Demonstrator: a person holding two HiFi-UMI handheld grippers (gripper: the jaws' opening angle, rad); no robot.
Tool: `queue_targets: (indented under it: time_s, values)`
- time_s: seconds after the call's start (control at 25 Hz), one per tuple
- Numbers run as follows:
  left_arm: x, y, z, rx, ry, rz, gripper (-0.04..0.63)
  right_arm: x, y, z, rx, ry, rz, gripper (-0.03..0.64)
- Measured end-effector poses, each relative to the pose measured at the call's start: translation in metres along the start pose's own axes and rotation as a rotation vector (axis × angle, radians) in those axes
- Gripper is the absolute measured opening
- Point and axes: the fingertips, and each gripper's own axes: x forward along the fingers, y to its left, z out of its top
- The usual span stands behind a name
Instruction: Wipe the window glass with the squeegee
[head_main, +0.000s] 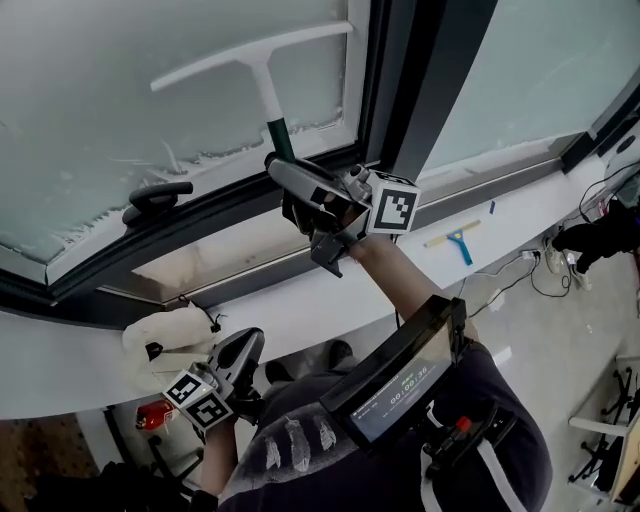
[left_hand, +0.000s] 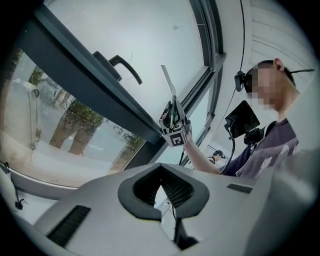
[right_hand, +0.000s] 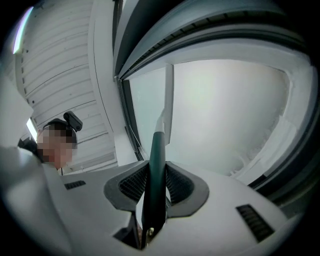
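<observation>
Squeegee (head_main: 262, 80): white, T-shaped, blade laid flat against the window glass (head_main: 120, 150), high on the pane. Its dark green grip is pinched between the fingers of the right gripper (right_hand: 156, 186), raised at arm's length. Glass looks frosted, with a ragged white residue along the lower edge. Black window handle (head_main: 157, 198) is on the frame below and left of the blade. Left gripper (head_main: 240, 352) is held low by the windowsill (head_main: 330, 290), fingers pressed together with nothing between them. White cloth (head_main: 170, 335) lies just beside it. Small blue squeegee (head_main: 458, 240) lies on the sill well to the right.
</observation>
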Motion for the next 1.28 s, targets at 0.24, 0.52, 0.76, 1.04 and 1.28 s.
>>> queue_targets:
  time_s: [0.24,0.52,0.76,1.04,1.28]
  values:
    - [-0.006,-0.003,0.001,-0.005,0.004,-0.023,0.005,0.002,0.030,-0.008,-0.079,0.031,0.022,0.097]
    - [-0.042,0.005,0.014,0.023,-0.009,-0.097,0.005,0.001,0.077,-0.026,-0.120,-0.047,0.011,0.097]
    - [-0.079,0.025,-0.003,-0.007,0.034,-0.135,0.005,-0.016,0.083,-0.072,-0.195,-0.057,-0.138,0.097]
    - [-0.081,0.002,-0.021,-0.015,0.106,-0.245,0.005,-0.069,0.098,-0.124,-0.167,-0.031,-0.387,0.097]
    - [-0.056,0.003,-0.026,0.001,0.136,-0.300,0.005,-0.108,0.089,-0.145,-0.039,-0.154,-0.402,0.097]
